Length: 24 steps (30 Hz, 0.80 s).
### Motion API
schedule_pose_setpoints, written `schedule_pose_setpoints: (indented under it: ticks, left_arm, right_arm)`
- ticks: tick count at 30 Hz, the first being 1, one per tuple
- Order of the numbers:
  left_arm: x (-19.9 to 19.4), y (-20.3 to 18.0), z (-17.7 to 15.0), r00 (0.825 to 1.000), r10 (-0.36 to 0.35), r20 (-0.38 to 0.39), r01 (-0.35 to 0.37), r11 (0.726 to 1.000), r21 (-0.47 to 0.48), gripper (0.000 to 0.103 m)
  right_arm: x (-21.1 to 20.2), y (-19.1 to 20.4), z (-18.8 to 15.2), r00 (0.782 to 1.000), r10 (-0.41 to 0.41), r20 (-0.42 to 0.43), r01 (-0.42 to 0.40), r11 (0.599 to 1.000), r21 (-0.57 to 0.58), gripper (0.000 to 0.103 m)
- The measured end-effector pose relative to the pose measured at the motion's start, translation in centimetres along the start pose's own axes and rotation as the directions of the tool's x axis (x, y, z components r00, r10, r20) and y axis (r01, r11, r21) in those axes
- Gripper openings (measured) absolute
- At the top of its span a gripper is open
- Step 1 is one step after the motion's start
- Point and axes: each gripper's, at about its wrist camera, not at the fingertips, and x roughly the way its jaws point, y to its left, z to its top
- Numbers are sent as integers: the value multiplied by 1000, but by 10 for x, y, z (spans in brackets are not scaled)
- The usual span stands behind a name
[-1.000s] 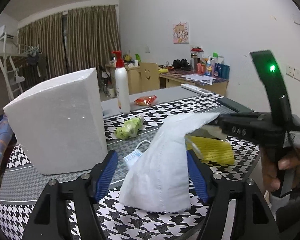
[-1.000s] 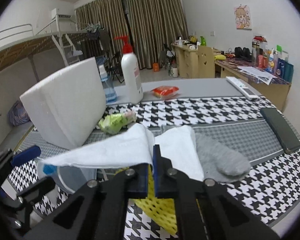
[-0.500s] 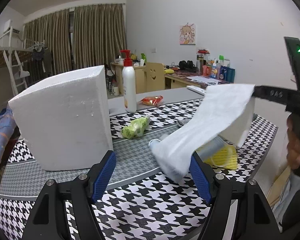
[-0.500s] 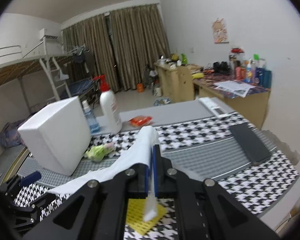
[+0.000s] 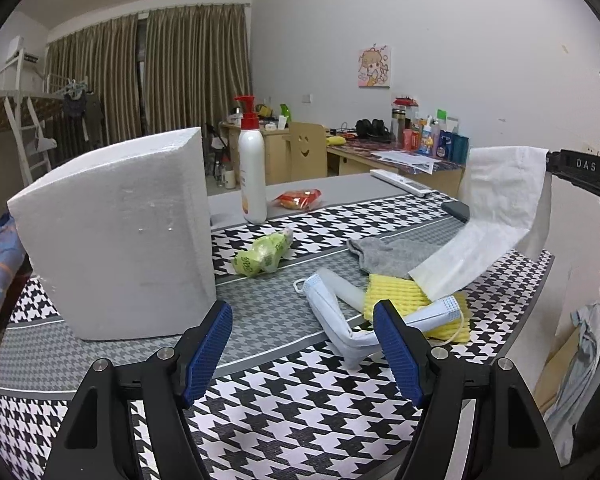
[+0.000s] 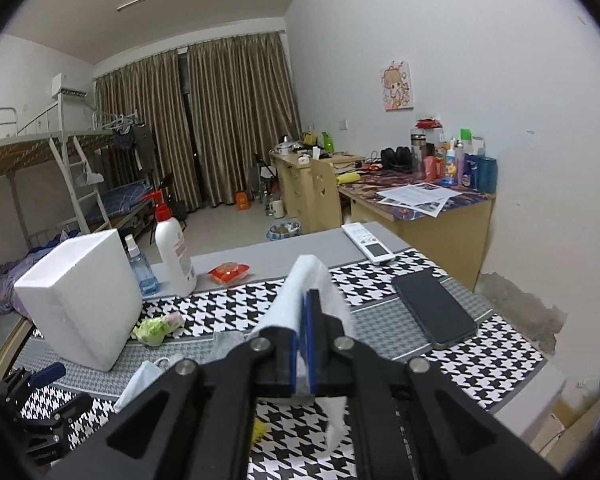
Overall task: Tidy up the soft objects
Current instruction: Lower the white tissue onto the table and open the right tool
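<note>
Colours and patterns noted

Counter point(image 5: 308, 396) black-white houndstooth; foam box point(image 5: 116, 240) white; sock point(image 5: 392, 254) grey; net sleeve point(image 5: 396, 296) yellow; claw pads point(image 5: 210, 350) blue.

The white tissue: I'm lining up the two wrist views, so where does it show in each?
Left wrist view: the white tissue hangs at the right edge, clamped in the right gripper, above the yellow sponge.
Right wrist view: the tissue sits at centre, pinched between the shut jaws.
Shared landmark: the white foam box, left of the tissue in both.

a pump bottle point(image 5: 252, 176), phone point(image 6: 434, 308) and remote point(image 6: 367, 243) on the table point(image 5: 284, 404).
</note>
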Motion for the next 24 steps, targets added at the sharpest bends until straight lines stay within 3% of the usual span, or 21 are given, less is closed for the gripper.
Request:
schedule_pose_setpoints:
  ticks: [9,18,19,21,22,23,24]
  left_arm:
    - [1,5,-2,1000,15,-9,-15,1000,-17,74]
    - [6,7,-5,1000,10,-22,-10,1000,-23,74]
    - [6,7,-5,1000,8,-22,-8,1000,-23,74]
    - [7,7,-6,1000,2,-24,-3,1000,-23,74]
    - [7,7,-6,1000,0,-26,0,1000,-22,74]
    - [7,6,-6,1000,-4,-26,3,1000,-20,74]
    - [7,6,-6,1000,-6,-26,5,1000,-19,74]
  right_arm:
    - [34,15,-29,987,85,-138,-88,996,-18,6]
    - [61,27,-68,945,94,-315,-120,991,-62,8]
    - [61,28,-72,940,98,-328,-126,990,-66,14]
    - [59,30,-79,934,94,-346,-130,988,-82,36]
    - [57,31,-81,935,85,-345,-124,988,-93,56]
    - [51,32,-83,941,79,-330,-120,987,-105,69]
    - [48,34,-83,944,78,-320,-120,986,-112,72]
